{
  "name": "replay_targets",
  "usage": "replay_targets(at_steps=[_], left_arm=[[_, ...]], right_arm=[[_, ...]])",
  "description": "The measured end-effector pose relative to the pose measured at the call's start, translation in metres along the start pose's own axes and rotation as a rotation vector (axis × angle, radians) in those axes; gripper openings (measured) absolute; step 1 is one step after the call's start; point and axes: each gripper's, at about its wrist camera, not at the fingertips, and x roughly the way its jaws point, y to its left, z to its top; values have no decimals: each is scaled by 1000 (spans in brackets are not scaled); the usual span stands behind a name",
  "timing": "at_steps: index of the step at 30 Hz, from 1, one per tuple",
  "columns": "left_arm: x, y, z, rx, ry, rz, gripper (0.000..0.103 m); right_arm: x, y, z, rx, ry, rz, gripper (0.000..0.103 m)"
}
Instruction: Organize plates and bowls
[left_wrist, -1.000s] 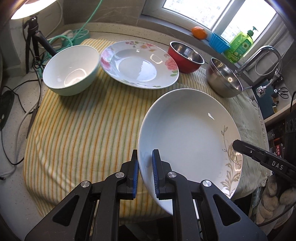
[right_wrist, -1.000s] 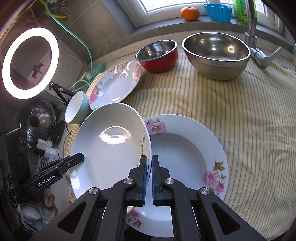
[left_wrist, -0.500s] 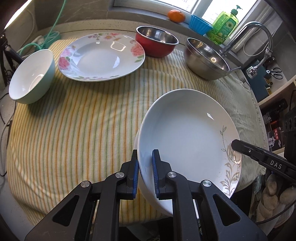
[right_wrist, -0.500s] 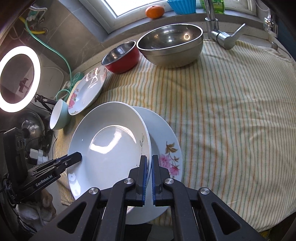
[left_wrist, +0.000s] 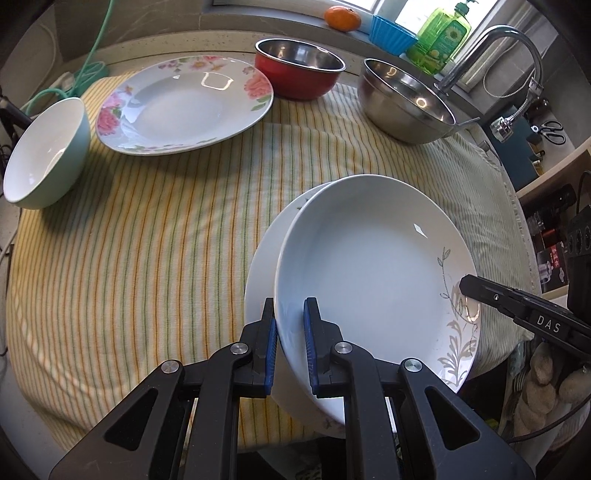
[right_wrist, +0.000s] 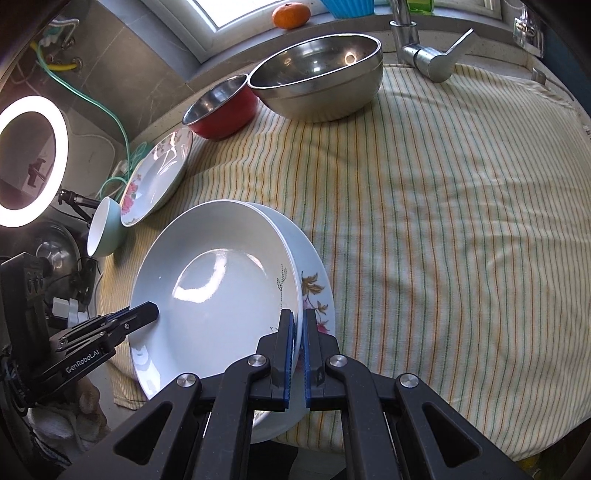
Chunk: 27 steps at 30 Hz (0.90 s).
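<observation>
A white deep plate (left_wrist: 369, 266) with a grey leaf pattern is held by both grippers at opposite rims. My left gripper (left_wrist: 289, 306) is shut on its near rim in the left wrist view. My right gripper (right_wrist: 298, 317) is shut on the rim by the leaf sprig in the right wrist view. The white plate (right_wrist: 218, 295) lies tilted over a flowered plate (right_wrist: 314, 288) near the table's front edge, covering most of it. I cannot tell whether the two plates touch. A second flowered plate (left_wrist: 184, 103) lies at the back left.
A pale green bowl (left_wrist: 44, 155) stands at the left edge, with a red bowl (left_wrist: 299, 74) and a steel bowl (left_wrist: 402, 99) at the back. A tap (left_wrist: 491, 48), a soap bottle (left_wrist: 439, 37) and an orange (left_wrist: 341, 17) are behind them. The striped cloth (left_wrist: 147, 240) covers the table.
Both grippers carried the white plate across and slightly down, so it now covers most of the lower flowered plate. Both grips stayed the same.
</observation>
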Motion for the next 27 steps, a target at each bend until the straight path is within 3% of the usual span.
replay_targets(at_steps=[27], left_arm=[[2,-8,-2,47,12,26,12]], right_arm=[[5,-1,-4,-16,19,-19,5]])
